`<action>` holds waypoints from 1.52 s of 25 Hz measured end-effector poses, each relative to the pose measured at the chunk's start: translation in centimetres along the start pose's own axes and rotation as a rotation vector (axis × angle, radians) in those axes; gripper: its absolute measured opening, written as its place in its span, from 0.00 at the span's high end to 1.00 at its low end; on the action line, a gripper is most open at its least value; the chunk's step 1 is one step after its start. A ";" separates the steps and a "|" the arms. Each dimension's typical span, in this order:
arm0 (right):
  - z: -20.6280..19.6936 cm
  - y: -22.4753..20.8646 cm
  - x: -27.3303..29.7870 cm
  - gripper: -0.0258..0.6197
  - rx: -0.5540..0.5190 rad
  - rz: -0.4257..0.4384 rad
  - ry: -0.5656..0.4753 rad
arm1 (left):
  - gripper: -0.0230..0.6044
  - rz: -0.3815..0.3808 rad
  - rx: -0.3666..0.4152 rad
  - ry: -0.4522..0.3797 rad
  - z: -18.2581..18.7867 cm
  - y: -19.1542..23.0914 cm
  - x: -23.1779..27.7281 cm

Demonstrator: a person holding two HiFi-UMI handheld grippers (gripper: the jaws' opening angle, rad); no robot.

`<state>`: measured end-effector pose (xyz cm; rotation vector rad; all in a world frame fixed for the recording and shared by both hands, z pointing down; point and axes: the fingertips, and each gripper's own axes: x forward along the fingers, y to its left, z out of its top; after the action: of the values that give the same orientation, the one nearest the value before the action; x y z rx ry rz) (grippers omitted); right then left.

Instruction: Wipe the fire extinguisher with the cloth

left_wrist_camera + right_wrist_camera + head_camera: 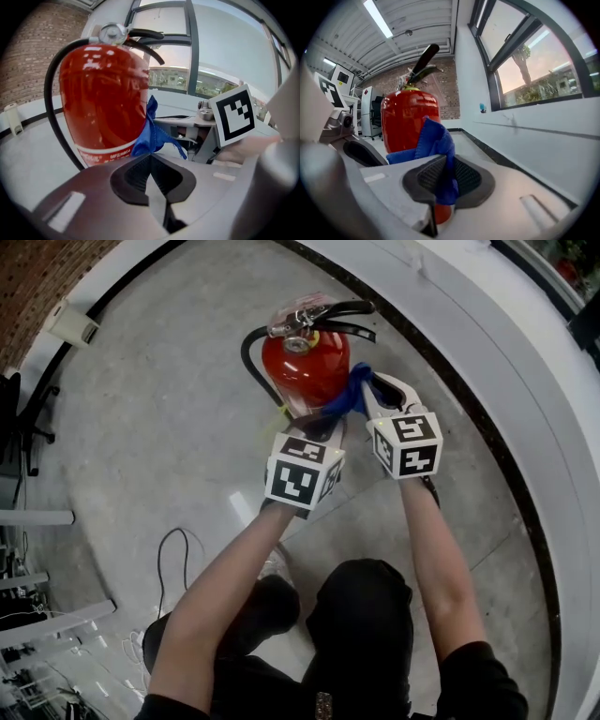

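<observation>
The right gripper is clamped on a bunched blue cloth, which lies against the red fire extinguisher at its 4 o'clock in the head view. The left gripper is closed and empty, with the extinguisher near at its 12 o'clock, standing upright on the grey floor.

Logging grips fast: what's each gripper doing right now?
Left gripper: shut, nothing visibly gripped.
Right gripper: shut on the blue cloth.
</observation>
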<state>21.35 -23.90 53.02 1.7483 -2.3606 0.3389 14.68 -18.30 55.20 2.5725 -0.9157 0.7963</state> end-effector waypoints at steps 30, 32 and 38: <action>-6.9 10.4 -1.1 0.88 0.163 0.176 0.125 | 0.96 -0.041 -0.084 0.008 -6.8 6.9 -2.4; -6.6 11.3 -0.8 0.88 0.170 0.192 0.120 | 0.96 -0.027 -0.092 -0.012 -6.1 7.9 -1.8; -4.6 14.0 0.4 0.88 0.142 0.247 0.097 | 0.96 0.045 -0.117 -0.062 -4.6 11.0 -1.4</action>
<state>7.89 -19.02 56.51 1.4562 -2.5395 0.6265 4.75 -23.91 59.07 2.4955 -1.0110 0.6568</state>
